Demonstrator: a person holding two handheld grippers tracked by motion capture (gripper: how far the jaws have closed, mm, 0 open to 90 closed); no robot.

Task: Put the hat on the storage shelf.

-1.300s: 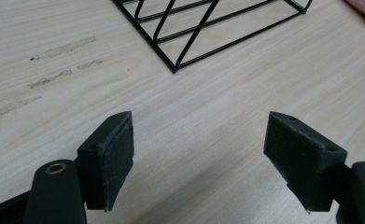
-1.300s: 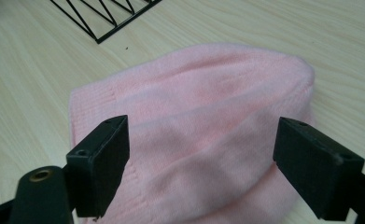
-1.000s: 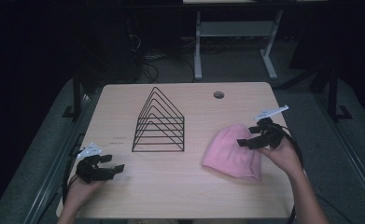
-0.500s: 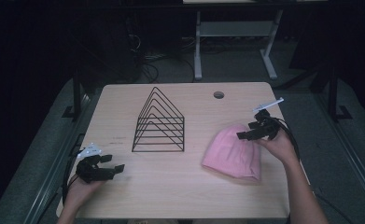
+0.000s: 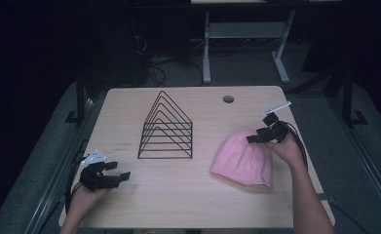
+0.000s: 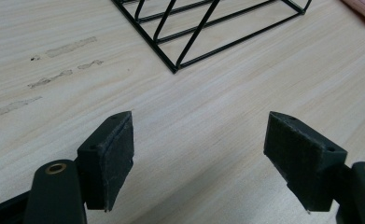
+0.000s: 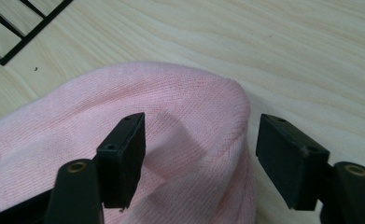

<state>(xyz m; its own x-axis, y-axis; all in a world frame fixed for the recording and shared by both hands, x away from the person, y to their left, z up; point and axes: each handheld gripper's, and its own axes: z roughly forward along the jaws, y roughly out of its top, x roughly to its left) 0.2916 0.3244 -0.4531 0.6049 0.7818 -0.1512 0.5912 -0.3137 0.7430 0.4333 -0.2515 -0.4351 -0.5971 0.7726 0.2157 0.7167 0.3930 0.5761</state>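
Observation:
A pink knit beanie (image 5: 244, 161) lies flat on the right part of the wooden table (image 5: 202, 195). My right gripper (image 5: 256, 138) is low over the beanie's rounded far end. In the right gripper view the beanie (image 7: 124, 107) bulges between the jaws, and my right gripper (image 7: 203, 140) has just been closing. Its left pad (image 7: 129, 154) rests over the knit, while the right pad (image 7: 287, 158) stands just off the beanie's edge with a gap, so it is open. At the table's front left my left gripper (image 5: 120, 171) hovers open over bare wood, as the left gripper view confirms for this gripper (image 6: 201, 140).
A black wire rack (image 5: 166, 129) of nested triangles stands at mid-table, and its near corner (image 6: 208, 28) lies ahead of the left jaws. A cable hole (image 5: 228, 99) sits near the far edge. Dark floor and desk legs lie beyond the table.
My right gripper has moved left and down onto the beanie's far end, and its jaws have narrowed. The left gripper and the rack have stayed put.

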